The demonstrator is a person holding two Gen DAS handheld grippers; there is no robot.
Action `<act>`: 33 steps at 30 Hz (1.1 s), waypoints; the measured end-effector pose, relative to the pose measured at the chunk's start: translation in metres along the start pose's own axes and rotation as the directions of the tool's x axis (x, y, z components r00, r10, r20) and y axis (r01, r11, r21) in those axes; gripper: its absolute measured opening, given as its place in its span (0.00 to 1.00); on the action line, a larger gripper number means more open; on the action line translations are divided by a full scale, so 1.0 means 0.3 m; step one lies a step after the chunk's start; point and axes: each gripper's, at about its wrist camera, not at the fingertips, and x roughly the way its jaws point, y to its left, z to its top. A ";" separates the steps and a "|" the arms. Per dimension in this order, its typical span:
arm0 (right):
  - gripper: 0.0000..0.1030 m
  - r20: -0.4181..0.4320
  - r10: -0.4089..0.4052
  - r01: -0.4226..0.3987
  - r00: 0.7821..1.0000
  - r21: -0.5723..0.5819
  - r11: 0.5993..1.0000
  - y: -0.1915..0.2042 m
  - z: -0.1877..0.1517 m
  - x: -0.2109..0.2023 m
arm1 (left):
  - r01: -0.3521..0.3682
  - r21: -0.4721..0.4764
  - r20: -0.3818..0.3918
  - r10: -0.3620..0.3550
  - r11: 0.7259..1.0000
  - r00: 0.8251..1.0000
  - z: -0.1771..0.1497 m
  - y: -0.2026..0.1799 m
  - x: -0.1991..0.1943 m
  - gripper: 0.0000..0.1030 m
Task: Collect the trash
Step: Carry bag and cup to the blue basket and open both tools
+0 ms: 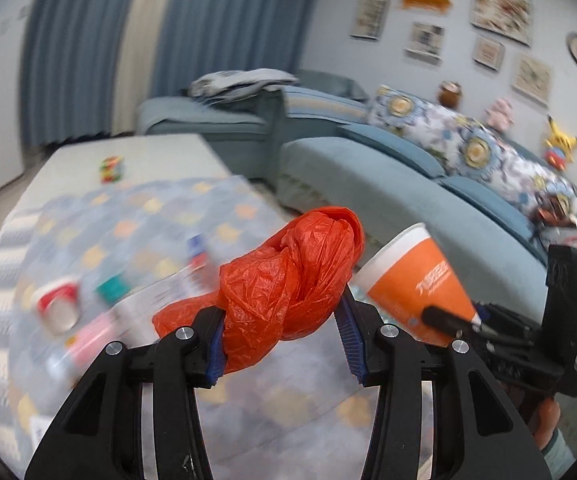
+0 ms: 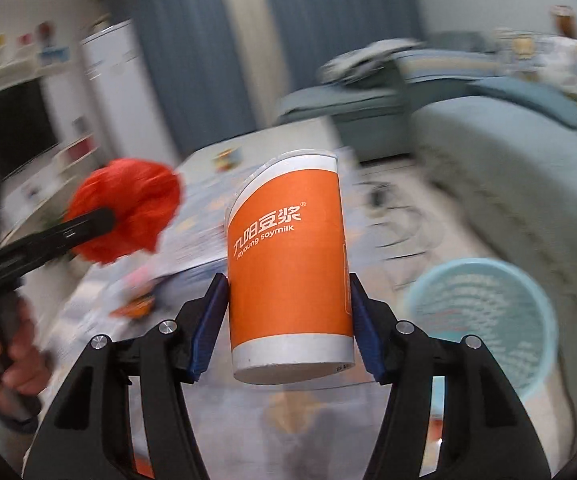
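Both claws are lifted above the cluttered bench (image 1: 88, 160), each carrying trash. The left claw (image 1: 280, 340) is clenched on a knotted orange plastic bag (image 1: 288, 280), thin, crinkled and glossy. The right claw (image 2: 288, 320) grips a smooth cylindrical orange paper soymilk cup (image 2: 288, 264), held by its lower sides. A pale blue mesh wastebasket (image 2: 484, 312) stands low to the right beside the sofa (image 2: 508, 160). To do this well, carry each item fully over the rim before letting go; the light bag may cling to the pads.
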 end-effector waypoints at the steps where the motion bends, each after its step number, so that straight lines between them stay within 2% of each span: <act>1: 0.54 0.012 -0.052 0.051 0.999 0.035 0.998 -0.059 0.003 -0.012 | 0.010 0.013 -0.005 -0.010 1.000 1.000 0.008 -0.029 0.025 0.43; 5: 0.54 0.000 -0.194 0.191 0.981 0.157 0.969 -0.236 -0.019 -0.016 | 0.077 0.053 -0.067 -0.073 0.996 0.995 0.024 -0.172 0.175 0.43; 8: 0.54 -0.059 -0.260 0.267 0.964 0.239 0.934 -0.367 -0.074 0.013 | 0.114 0.091 -0.139 -0.101 0.989 0.985 0.000 -0.258 0.316 0.43; 13: 0.55 -0.172 -0.330 0.368 0.928 0.293 0.882 -0.497 -0.189 0.087 | 0.172 0.130 -0.250 -0.135 0.976 0.959 -0.082 -0.368 0.506 0.44; 17: 0.55 -0.232 -0.343 0.403 0.910 0.310 0.861 -0.517 -0.230 0.137 | 0.204 0.138 -0.326 -0.150 0.969 0.933 -0.150 -0.419 0.610 0.49; 20: 0.55 -0.244 -0.347 0.413 0.905 0.319 0.853 -0.529 -0.251 0.146 | 0.208 0.143 -0.342 -0.149 0.968 0.928 -0.179 -0.429 0.629 0.62; 21: 0.55 -0.247 -0.347 0.414 0.905 0.322 0.851 -0.524 -0.254 0.144 | 0.206 0.145 -0.337 -0.148 0.968 0.930 -0.184 -0.424 0.625 0.63; 27: 0.55 -0.236 -0.346 0.409 0.908 0.323 0.854 -0.514 -0.229 0.144 | 0.191 0.099 -0.308 -0.152 0.977 0.939 -0.167 -0.376 0.579 0.63; 33: 0.55 -0.192 -0.314 0.360 0.930 0.295 0.885 -0.444 -0.203 0.104 | 0.163 0.070 -0.266 -0.139 0.984 0.954 -0.143 -0.329 0.480 0.63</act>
